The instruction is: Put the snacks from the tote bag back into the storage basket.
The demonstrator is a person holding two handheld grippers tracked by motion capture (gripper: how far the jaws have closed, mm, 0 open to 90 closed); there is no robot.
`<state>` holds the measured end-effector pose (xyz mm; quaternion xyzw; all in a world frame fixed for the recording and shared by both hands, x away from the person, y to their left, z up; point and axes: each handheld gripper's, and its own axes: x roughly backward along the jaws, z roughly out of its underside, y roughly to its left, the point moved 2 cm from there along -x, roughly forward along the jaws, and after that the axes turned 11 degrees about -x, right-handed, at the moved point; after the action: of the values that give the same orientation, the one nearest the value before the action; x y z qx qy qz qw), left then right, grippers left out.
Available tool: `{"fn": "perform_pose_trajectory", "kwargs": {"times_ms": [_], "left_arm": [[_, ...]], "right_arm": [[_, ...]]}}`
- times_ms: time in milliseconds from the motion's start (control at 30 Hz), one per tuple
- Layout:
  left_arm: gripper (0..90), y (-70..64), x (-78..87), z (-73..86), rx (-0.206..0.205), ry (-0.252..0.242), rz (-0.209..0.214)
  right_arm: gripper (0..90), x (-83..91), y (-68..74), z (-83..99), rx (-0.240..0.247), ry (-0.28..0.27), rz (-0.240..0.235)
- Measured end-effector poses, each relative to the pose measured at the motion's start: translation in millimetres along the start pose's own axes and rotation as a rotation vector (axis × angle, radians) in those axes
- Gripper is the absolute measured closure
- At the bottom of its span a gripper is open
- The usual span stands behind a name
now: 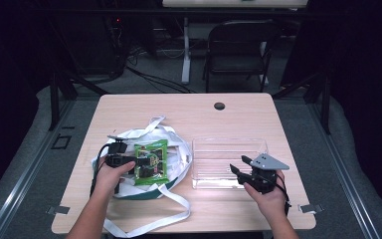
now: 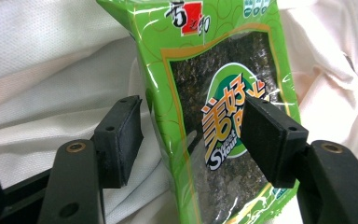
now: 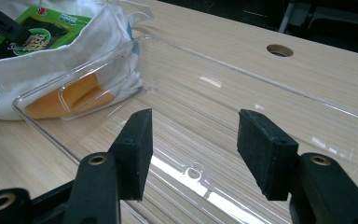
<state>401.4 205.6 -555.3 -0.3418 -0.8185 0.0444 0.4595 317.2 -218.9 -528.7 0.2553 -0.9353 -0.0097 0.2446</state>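
A green seaweed snack packet (image 1: 151, 162) lies on a white cloth bag (image 1: 129, 135) with long straps, left of the table's middle. My left gripper (image 1: 140, 162) is at the packet's left edge. In the left gripper view that gripper (image 2: 193, 140) stands open with the packet (image 2: 214, 70) between its pads; the left pad (image 2: 121, 140) is a little clear of the packet's edge. A clear plastic bin (image 1: 229, 141) sits to the right, with nothing in it. My right gripper (image 1: 239, 167) hovers open at the bin's near wall (image 3: 74, 74), and nothing is between its fingers (image 3: 193, 144).
The bag's straps (image 1: 149, 221) trail to the table's front edge. A cable hole (image 1: 219, 106) is in the far part of the wooden table. A dark folding chair (image 1: 238, 45) stands beyond the table. An orange patch (image 3: 74, 100) of the bag shows through the bin's wall.
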Motion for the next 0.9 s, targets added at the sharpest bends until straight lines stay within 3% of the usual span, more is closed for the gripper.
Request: {"fn": "perform_pose_trajectory", "kwargs": {"times_ms": [900], "left_arm": [[48.5,-1.9,-0.9,-0.8,-0.01,0.0,0.017]], "right_arm": [[45.9,-0.1,0.3,1.8,0.002,0.006,0.0]]}}
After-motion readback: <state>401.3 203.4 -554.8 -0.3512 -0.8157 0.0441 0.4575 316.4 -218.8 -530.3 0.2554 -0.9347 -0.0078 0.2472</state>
